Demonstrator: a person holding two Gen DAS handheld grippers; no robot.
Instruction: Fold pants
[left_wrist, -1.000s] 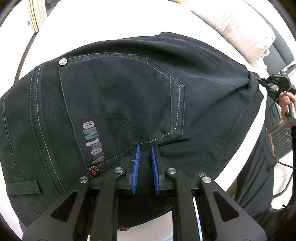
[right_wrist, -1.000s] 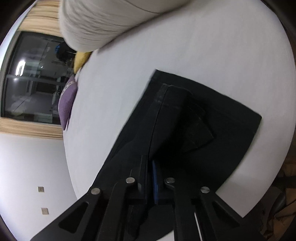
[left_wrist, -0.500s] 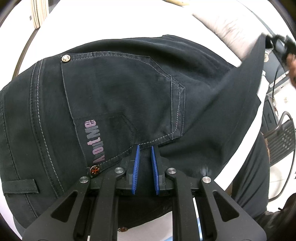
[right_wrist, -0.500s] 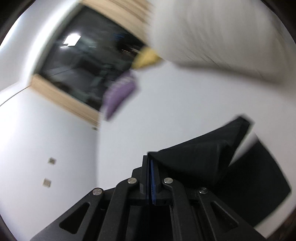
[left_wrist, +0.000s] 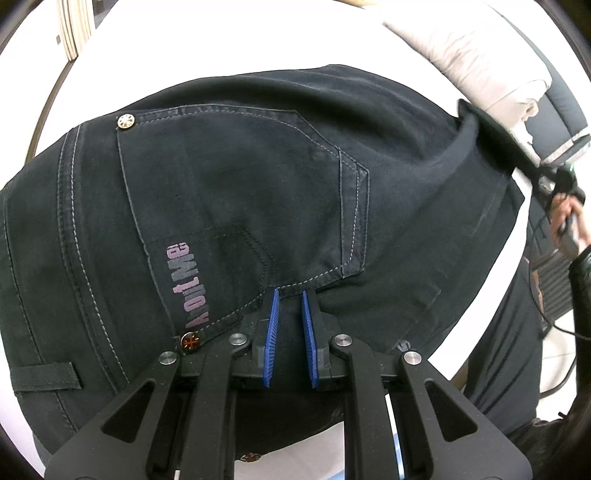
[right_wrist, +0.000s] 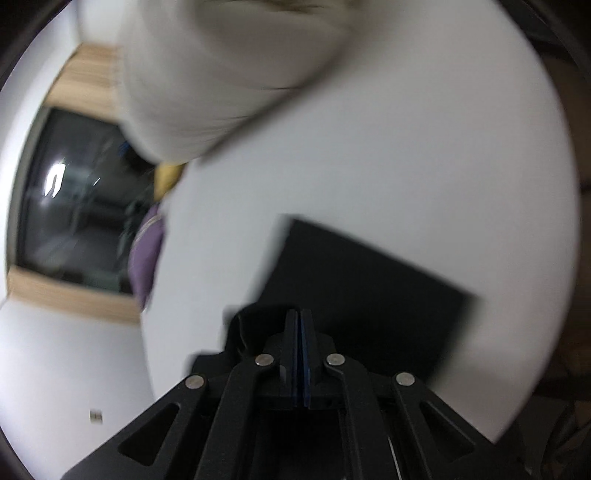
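Note:
Dark navy pants (left_wrist: 240, 177) lie on a white bed, seat side up, with a back pocket and purple lettering showing. My left gripper (left_wrist: 289, 295) rests low over the pocket's lower edge, its blue pads a little apart with dark cloth between and under them. My right gripper (right_wrist: 300, 314) is shut on a fold of the pants' leg cloth (right_wrist: 251, 325). In the left wrist view it (left_wrist: 554, 181) holds the lifted leg end at the right. The rest of the leg (right_wrist: 362, 288) lies flat on the bed in the blurred right wrist view.
The white bed sheet (left_wrist: 221, 44) surrounds the pants. A cream folded duvet (left_wrist: 480, 62) lies at the far right and also shows in the right wrist view (right_wrist: 221, 74). A dark window (right_wrist: 74, 206) and a purple item (right_wrist: 147, 254) are beyond the bed.
My right gripper has lifted the pants' leg end and carried it over the pants, now lower than half a second ago. My left gripper has stayed in place on the seat.

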